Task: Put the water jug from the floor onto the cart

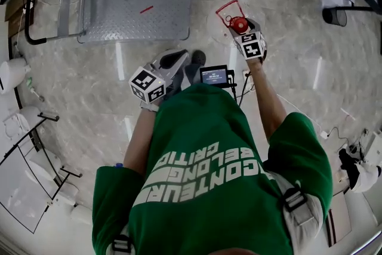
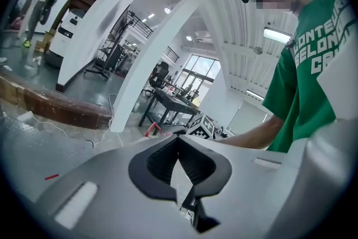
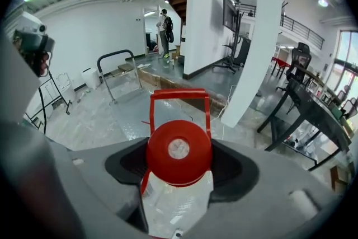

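Your right tool (image 1: 242, 30) grips the water jug (image 3: 176, 198) by the neck under its red cap (image 3: 179, 148), holding it over the floor (image 1: 298, 74) just right of the steel cart (image 1: 137, 3); your left tool (image 2: 178, 140), jaws closed together, carries nothing.

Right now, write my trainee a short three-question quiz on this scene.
1. Fill in: the left gripper has its jaws ___, with nothing between them.
2. Which gripper holds the water jug? A) left gripper B) right gripper
3. True or false: the water jug stands on the cart.
Key: 1 shut; 2 B; 3 false.
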A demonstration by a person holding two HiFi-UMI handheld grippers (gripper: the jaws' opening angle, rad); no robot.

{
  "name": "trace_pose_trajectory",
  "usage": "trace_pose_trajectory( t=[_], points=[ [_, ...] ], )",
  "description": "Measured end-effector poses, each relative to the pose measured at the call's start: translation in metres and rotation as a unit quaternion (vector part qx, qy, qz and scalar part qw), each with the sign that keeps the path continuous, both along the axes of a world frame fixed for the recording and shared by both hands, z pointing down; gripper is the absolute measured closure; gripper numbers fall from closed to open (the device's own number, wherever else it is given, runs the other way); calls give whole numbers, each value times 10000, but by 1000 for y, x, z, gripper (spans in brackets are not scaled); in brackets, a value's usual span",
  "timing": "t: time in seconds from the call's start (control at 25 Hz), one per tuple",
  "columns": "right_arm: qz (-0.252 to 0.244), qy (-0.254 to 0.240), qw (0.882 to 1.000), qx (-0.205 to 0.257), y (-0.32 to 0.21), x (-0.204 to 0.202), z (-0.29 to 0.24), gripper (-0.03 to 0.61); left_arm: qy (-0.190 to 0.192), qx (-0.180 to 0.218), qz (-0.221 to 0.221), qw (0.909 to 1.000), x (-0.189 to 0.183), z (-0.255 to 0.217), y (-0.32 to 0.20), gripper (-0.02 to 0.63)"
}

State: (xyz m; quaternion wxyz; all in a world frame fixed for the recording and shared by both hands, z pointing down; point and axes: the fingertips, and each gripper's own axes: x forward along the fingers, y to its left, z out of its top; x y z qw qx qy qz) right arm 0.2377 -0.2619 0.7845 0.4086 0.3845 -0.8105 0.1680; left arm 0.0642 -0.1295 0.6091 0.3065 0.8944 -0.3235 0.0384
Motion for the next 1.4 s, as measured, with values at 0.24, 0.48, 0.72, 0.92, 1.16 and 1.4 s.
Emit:
trace_pose_trajectory(
  t=[0.24, 0.48, 0.72, 0.92, 1.16, 1.4],
  points=[
    [-104, -327, 9978, 562, -30, -13, -62, 281, 19, 246, -215, 9995, -10, -17, -15, 609],
    [-155, -724, 9912, 1097, -55, -29, -131, 281, 84, 393, -333, 9986, -16, -30, -25, 609],
    [-248, -1129, 9790, 1677, -78, -44, -199, 281, 215, 544, -512, 9970, -19, -39, -36, 609],
    [-363, -1329, 9703, 1989, -91, -58, -235, 281, 261, 611, -599, 9960, -20, -41, -36, 609],
    [-579, -1431, 9631, 2204, -106, -84, -252, 280, 392, 760, -792, 9932, -37, -35, -44, 609],
    [-720, -1407, 9684, 1927, -100, -111, -234, 281, 529, 613, -869, 9929, -62, -25, -47, 609]
  ],
)
